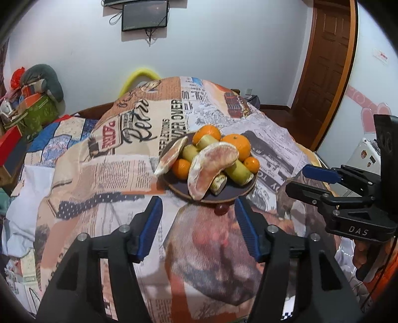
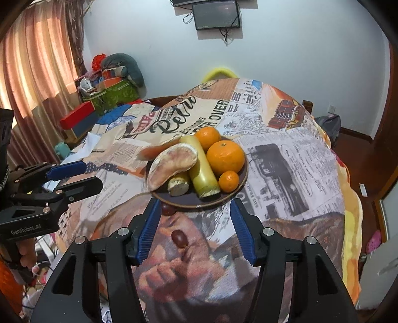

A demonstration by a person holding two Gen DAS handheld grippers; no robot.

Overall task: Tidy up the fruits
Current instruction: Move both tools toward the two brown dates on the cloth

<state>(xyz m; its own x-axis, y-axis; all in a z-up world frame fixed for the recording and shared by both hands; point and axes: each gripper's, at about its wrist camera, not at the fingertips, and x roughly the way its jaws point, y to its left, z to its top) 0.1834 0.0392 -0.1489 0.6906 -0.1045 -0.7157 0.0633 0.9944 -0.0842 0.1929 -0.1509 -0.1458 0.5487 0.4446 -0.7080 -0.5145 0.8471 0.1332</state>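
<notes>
A dark round plate (image 1: 223, 196) (image 2: 189, 200) on the printed cloth holds pomelo wedges (image 1: 211, 166) (image 2: 171, 165), oranges (image 1: 236, 142) (image 2: 225, 156) and pale green cane pieces (image 1: 238, 171) (image 2: 202, 171). A dark red grape (image 1: 221, 209) (image 2: 168, 210) lies on the cloth at the plate's near rim. A second grape (image 2: 179, 238) lies closer, between my right gripper's fingers. My left gripper (image 1: 197, 206) (image 2: 89, 175) is open and empty just short of the plate. My right gripper (image 2: 195, 208) (image 1: 296, 179) is open and empty, also facing the plate.
The cloth (image 1: 124, 161) covers a humped table. Boxes and bags (image 2: 109, 92) are piled at the far left by a curtain (image 2: 34, 62). A wooden door (image 1: 323, 62) is at the far right. A screen (image 1: 144, 15) hangs on the wall.
</notes>
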